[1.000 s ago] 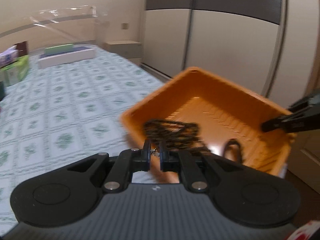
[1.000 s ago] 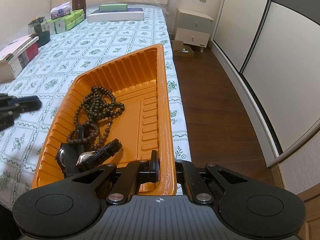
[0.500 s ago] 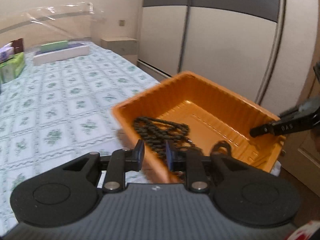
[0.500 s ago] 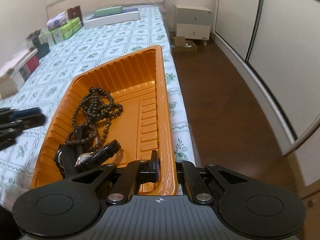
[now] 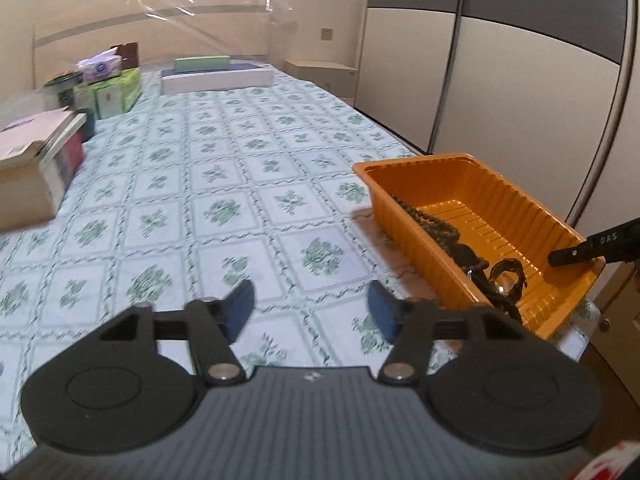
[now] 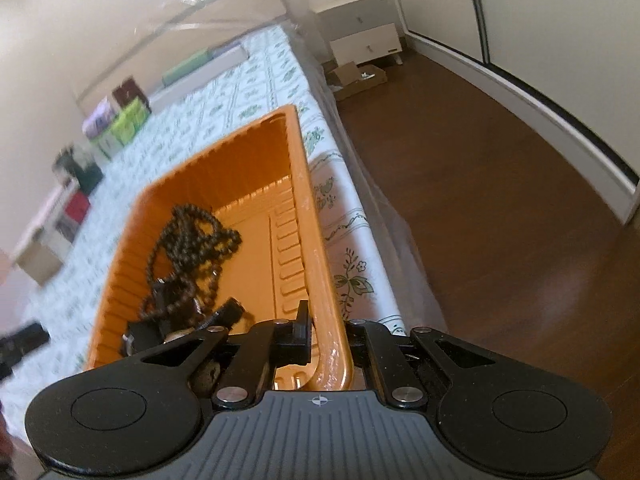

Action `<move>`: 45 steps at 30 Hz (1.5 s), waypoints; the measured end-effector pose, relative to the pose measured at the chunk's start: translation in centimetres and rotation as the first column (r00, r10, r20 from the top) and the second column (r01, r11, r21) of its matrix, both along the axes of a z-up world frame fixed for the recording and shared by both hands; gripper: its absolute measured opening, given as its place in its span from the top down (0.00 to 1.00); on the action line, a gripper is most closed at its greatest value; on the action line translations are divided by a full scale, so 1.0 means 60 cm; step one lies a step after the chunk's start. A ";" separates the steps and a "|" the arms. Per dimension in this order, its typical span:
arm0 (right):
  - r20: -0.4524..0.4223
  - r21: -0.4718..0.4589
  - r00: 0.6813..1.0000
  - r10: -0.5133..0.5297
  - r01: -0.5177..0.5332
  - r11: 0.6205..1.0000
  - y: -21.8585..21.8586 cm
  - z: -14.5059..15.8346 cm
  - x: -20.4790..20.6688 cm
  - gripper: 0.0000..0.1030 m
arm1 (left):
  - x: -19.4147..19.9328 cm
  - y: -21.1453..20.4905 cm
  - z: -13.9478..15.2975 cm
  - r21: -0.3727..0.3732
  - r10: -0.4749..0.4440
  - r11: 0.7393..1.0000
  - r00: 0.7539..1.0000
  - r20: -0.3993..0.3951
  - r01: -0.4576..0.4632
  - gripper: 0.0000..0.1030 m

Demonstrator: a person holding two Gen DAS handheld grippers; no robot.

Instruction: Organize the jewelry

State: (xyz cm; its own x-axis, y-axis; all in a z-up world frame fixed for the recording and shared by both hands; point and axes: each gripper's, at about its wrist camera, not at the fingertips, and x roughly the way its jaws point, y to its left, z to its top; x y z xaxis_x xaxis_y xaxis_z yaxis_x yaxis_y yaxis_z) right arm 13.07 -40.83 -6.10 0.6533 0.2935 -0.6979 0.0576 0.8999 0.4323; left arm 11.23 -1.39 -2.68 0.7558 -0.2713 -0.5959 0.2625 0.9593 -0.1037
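Trouble, as I judge it, sits at the right side, not the left. My left claw [image 5: 312,304] stands wide over the flowered bed [image 5: 240,184]; its jaws have just been opening and nothing lies between them, so I expect no harm there unless I sweep it rightward into the orange tray [image 5: 532,216].

The tray rests at the bed's edge, with the dark bead string [image 5: 432,220] and a black watch [image 5: 508,276] heaped toward its near end. That weight lies close to the drop.

My right claw [image 6: 328,340] is narrow and straddles the tray's long rim, one finger inside and one outside. Its jaws have just been opening with the rim between them; I cannot tell whether the pads grip it. If I pull away while a pad catches the lip, the tray could slide off onto the wooden floor [image 6: 500,200] and scatter the jewelry.
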 end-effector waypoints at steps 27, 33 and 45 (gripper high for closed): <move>0.038 -0.307 0.970 0.239 -0.216 0.927 0.278 0.090 -0.151 0.22 | -0.137 -0.007 0.003 0.045 0.179 0.984 0.970 -0.164 -0.174 0.00; 0.017 -0.299 0.970 0.244 -0.228 0.927 0.292 0.085 -0.157 0.22 | -0.153 -0.004 0.009 0.063 0.236 0.971 0.957 -0.167 -0.229 0.00; 0.009 -0.272 0.962 0.274 -0.261 0.926 0.314 0.085 -0.165 0.22 | -0.166 0.000 0.024 0.034 0.280 0.960 0.940 -0.194 -0.279 0.00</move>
